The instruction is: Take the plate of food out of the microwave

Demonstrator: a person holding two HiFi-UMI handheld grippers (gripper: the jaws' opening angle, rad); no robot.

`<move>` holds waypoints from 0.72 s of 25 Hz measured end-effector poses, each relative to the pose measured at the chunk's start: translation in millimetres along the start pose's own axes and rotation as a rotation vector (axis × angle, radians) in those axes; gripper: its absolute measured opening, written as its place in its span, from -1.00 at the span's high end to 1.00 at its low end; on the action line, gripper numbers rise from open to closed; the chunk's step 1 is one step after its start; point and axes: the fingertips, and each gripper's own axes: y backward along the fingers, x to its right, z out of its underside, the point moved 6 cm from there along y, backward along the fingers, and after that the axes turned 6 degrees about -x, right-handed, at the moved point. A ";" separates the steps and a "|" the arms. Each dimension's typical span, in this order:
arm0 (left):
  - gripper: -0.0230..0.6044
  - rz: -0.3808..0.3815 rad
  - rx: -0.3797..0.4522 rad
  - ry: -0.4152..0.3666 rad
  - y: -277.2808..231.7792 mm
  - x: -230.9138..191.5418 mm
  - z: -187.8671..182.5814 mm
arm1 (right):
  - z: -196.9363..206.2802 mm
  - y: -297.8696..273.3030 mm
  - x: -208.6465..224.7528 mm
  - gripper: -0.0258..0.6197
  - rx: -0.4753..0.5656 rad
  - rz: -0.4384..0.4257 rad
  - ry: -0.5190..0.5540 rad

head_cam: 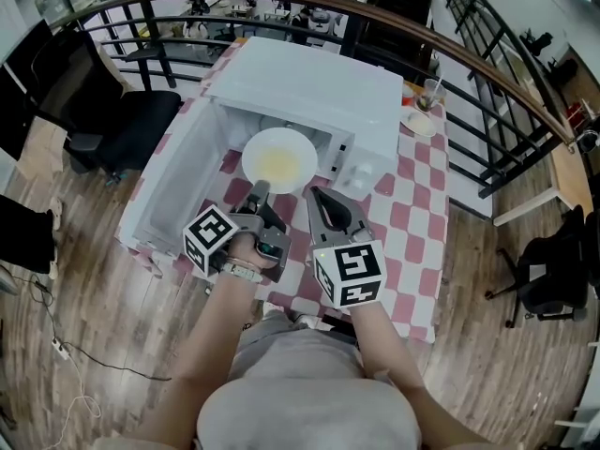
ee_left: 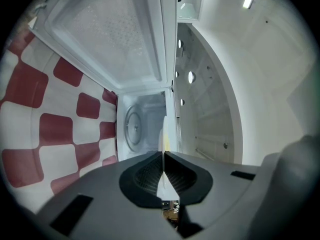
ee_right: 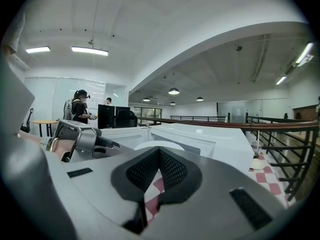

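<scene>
Two hand-held grippers hover before an open white microwave (head_cam: 319,92) that stands on a counter (head_cam: 408,218) spread with a red-and-white checked cloth. The left gripper (head_cam: 260,190) is clamped on the near rim of a white plate (head_cam: 279,160) carrying a patch of pale yellow food. Its own view shows the jaws pressed together on the thin edge of the plate (ee_left: 164,134), seen side-on. The plate is held at the mouth of the oven, clear of the round turntable (ee_left: 134,126), which lies bare on the floor of the cavity behind it. The microwave door (head_cam: 178,186) stands swung wide to the person's left, its inner face turned upward toward the head camera. The right gripper (head_cam: 319,197) sits just beside the left one, to the right of the plate and not touching it. Its jaws are closed against each other with nothing between them, and only checked cloth shows in the gap beneath the pads. At the far right corner of the counter stand a drinking glass (head_cam: 431,92) and a small saucer (head_cam: 419,123), well apart from the plate. A dark curved railing (head_cam: 394,12) with a wooden handrail runs behind the counter, and a black office chair (head_cam: 127,125) stands on the wooden floor (head_cam: 112,326) to the left. In the right gripper view, a person (ee_right: 80,106) stands in the background beneath ceiling lights.
</scene>
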 end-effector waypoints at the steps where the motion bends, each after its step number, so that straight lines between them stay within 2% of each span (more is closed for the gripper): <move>1: 0.89 0.007 0.001 -0.001 1.2 3.6 0.7 | -2.8 0.8 0.5 0.85 0.005 0.000 -0.002; 18: 0.89 0.079 0.010 -0.022 3.2 48.3 5.4 | -26.6 7.8 6.7 0.85 0.066 0.029 -0.017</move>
